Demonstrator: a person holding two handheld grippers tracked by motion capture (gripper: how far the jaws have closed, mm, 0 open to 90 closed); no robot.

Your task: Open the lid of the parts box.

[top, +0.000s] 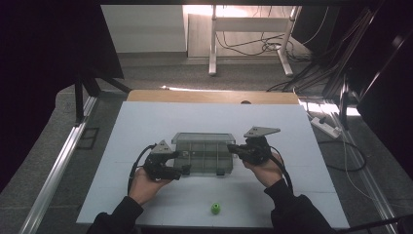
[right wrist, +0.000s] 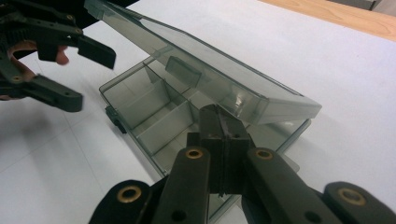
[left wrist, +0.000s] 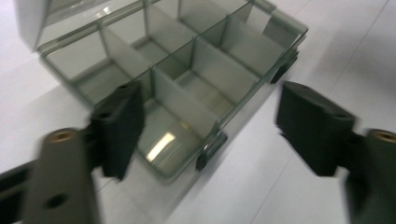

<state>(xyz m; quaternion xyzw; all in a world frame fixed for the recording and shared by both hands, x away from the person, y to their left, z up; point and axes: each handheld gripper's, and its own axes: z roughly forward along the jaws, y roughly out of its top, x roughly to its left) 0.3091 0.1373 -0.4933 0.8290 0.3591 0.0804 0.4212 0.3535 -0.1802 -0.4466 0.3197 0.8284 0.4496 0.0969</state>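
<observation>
High view: the compartment box sits mid-counter between both grippers, a green ball near the front edge. Left gripper view: left gripper spread, straddling the box's near corner, gripping nothing. Right gripper view: right gripper pressed together under the raised lid; opening looks partway done.

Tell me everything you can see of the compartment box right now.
The compartment box is smoky, see-through plastic, rectangular, sitting flat on the white table between the two grippers. Inner dividers split it into several compartments, all of which look empty. Its hinged lid is raised, partly open. Two dark latches sit on the front wall. The right gripper, fingers together, sits at the box's wall under the lid's edge; the left gripper straddles a front corner without pressing it.
</observation>
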